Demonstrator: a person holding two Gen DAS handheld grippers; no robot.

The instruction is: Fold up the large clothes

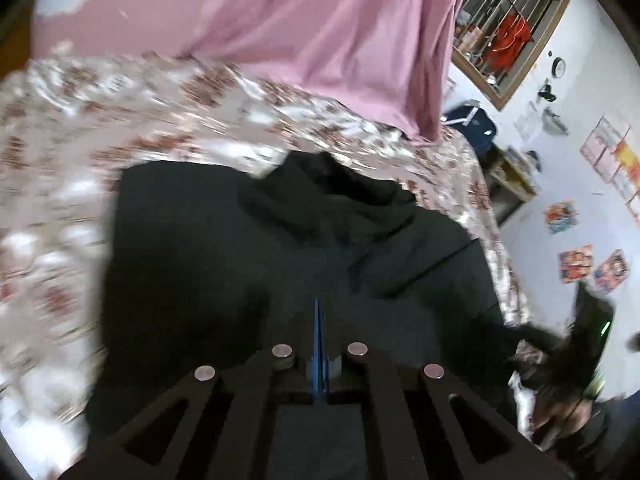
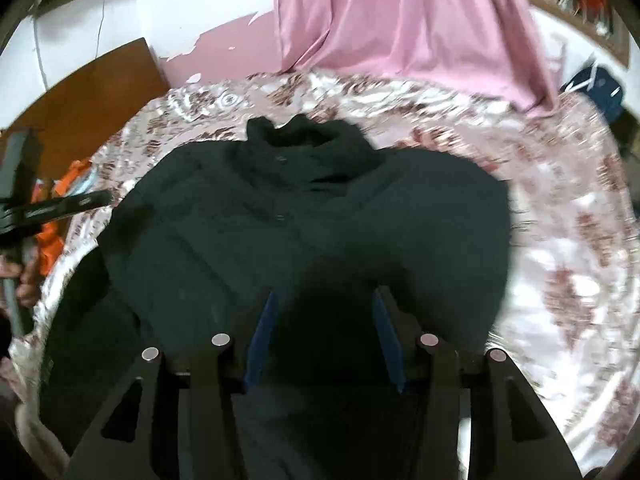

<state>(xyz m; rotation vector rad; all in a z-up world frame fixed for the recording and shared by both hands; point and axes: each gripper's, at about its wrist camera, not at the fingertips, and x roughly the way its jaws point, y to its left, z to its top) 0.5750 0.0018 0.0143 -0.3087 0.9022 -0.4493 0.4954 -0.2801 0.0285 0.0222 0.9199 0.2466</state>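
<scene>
Left gripper [image 1: 319,308] first: its blue pads [image 1: 319,344] are pressed flat together, clenched with no gap, and whether any cloth is pinched between them cannot be told from here. It hangs low over the dark jacket [image 1: 248,264], tips pointing up the garment toward the collar [image 1: 328,184].

Over to the right gripper [image 2: 324,300]: jaws spread wide, released, the two blue pads [image 2: 262,336] well apart and nothing between them but the dark cloth below. It sits over the lower middle of the jacket [image 2: 280,216], aimed straight up the front toward the collar [image 2: 308,136].

The jacket lies spread on the floral bedsheet [image 2: 560,248], front up, a small button [image 2: 280,217] showing on the chest, collar standing crumpled at the far end. In the right view the sleeves look tucked in, the body rounded off at both sides; the near-left corner spills toward the bed's edge.

Beyond the bed, a pink curtain [image 1: 340,32] hangs down and touches the sheet's far edge. In the left view the right gripper [image 1: 588,332] shows at the far right, blurred, off the jacket's right side. A barred window [image 1: 508,36] and posters [image 1: 592,268] mark the white wall. In the right view a wooden board [image 2: 92,92] stands at the far left, with orange cloth [image 2: 52,236] beside the bed
</scene>
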